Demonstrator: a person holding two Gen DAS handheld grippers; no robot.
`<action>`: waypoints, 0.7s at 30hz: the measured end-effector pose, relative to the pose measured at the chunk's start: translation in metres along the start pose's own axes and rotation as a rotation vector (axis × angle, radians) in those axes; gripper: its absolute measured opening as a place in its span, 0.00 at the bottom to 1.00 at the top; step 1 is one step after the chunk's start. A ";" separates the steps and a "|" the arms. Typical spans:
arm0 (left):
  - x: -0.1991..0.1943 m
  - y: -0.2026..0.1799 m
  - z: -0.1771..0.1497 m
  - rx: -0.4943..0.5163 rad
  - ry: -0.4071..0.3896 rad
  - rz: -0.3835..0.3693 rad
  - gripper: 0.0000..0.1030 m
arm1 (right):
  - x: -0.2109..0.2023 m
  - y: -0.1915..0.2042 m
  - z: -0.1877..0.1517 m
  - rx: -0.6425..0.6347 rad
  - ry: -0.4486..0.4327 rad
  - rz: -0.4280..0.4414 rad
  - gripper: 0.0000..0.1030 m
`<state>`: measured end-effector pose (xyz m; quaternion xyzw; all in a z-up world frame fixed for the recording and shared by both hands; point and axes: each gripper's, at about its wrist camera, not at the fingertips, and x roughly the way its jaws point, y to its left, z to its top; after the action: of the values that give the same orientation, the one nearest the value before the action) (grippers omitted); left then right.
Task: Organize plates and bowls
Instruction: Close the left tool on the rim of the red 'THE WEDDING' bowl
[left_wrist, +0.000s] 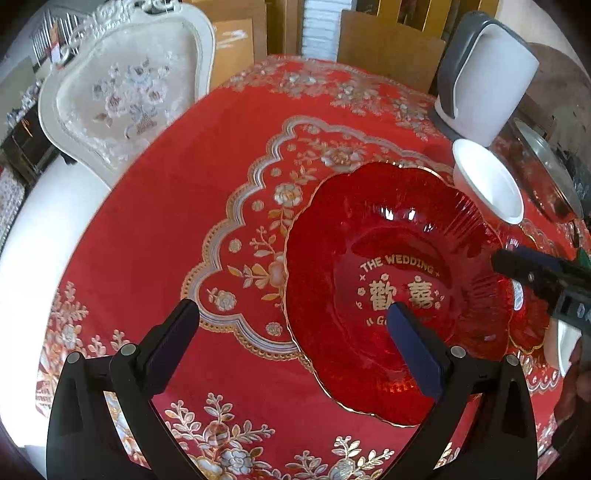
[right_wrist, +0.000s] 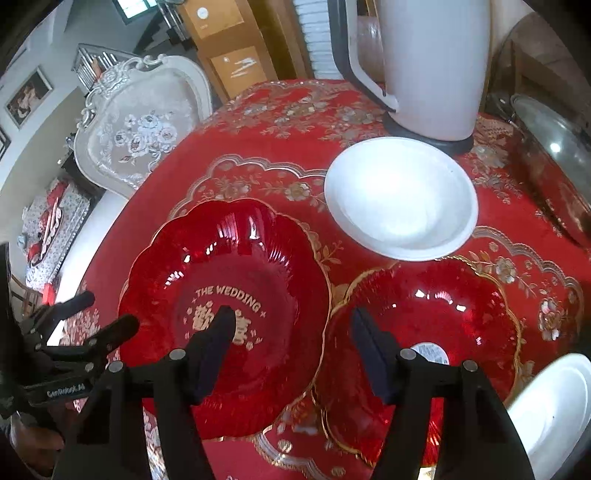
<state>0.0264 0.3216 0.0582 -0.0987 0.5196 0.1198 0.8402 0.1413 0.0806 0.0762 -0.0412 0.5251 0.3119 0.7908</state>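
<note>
Red tablecloth (left_wrist: 155, 229): both grippers gape empty; left gripper (left_wrist: 291, 317) straddles wedding plate (left_wrist: 369, 295) near rim, right gripper (right_wrist: 291, 321) hangs between both red plates.

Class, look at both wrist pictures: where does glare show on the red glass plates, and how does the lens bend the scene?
Left wrist view: small white glints sit on the ribbed inner wall of the lettered red plate; the table edge curves and the corners go black. Right wrist view: brighter glints on both that plate and the second red plate; the white bowl is washed out; the same fisheye bulge shows.
</note>
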 end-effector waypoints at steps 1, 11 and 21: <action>0.003 0.000 0.000 0.004 0.013 -0.009 0.99 | 0.003 -0.001 0.002 0.004 0.003 -0.001 0.63; 0.024 0.001 0.000 0.060 0.098 -0.071 0.99 | 0.022 0.019 0.010 -0.028 0.060 0.058 0.54; 0.037 0.020 -0.004 0.066 0.164 -0.093 0.88 | 0.041 0.030 -0.008 0.011 0.113 0.103 0.28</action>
<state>0.0329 0.3429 0.0222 -0.1044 0.5853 0.0552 0.8022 0.1292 0.1196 0.0457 -0.0272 0.5721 0.3463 0.7430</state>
